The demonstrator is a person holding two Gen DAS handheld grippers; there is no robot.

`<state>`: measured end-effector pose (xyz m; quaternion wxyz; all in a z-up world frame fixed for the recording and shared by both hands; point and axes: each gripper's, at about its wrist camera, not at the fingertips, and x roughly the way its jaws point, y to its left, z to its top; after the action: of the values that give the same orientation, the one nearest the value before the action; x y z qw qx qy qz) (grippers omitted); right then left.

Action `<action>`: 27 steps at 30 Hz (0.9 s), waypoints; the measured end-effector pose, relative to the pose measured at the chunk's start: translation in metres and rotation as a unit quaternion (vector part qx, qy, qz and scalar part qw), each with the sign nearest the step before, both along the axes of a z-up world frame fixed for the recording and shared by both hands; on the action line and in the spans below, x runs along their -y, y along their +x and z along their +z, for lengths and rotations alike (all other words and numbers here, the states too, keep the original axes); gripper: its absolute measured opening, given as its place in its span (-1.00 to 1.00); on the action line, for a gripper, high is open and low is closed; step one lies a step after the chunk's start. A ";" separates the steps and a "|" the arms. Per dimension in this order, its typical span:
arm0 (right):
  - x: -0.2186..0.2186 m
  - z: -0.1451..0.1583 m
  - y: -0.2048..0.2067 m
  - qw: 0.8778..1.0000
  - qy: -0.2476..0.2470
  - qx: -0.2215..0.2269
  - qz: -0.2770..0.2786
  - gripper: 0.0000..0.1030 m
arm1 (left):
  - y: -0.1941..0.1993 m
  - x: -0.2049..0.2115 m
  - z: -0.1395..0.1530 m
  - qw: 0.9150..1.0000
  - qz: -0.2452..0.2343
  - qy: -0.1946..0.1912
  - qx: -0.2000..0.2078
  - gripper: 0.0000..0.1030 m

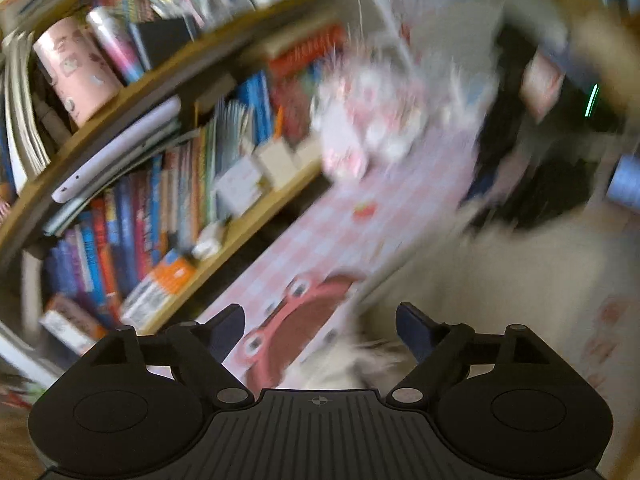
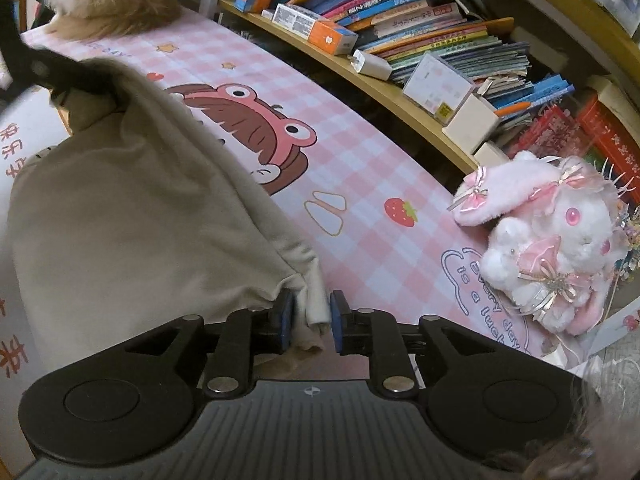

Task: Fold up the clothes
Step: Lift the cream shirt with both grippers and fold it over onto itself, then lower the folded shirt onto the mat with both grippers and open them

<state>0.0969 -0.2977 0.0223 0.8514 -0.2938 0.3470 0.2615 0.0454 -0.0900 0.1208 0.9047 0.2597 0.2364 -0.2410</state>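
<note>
A beige garment (image 2: 132,216) lies on the pink checked table mat (image 2: 360,184). My right gripper (image 2: 312,316) is shut on a bunched edge of the garment at its near corner. In the blurred left wrist view my left gripper (image 1: 320,332) is open and empty, with its fingers (image 1: 228,328) wide apart above the mat (image 1: 360,216) and the pale garment (image 1: 520,288) to the right. The other gripper (image 2: 60,72) shows at the garment's far end in the right wrist view.
A bookshelf (image 2: 400,92) full of books runs along the far side of the table. A pink and white plush rabbit (image 2: 552,240) sits on the mat at the right. A fluffy cream thing (image 2: 108,4) lies at the far end.
</note>
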 end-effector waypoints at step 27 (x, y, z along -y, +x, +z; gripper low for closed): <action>0.040 -0.003 -0.058 0.859 0.281 -0.127 -0.409 -0.26 | 0.008 -0.085 -0.072 0.950 0.070 -0.257 -0.163 0.65</action>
<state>0.0390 -0.3381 0.0190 0.8766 0.1625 0.4529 0.0116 0.0533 -0.0055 0.0487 0.9044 -0.0416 0.3284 -0.2692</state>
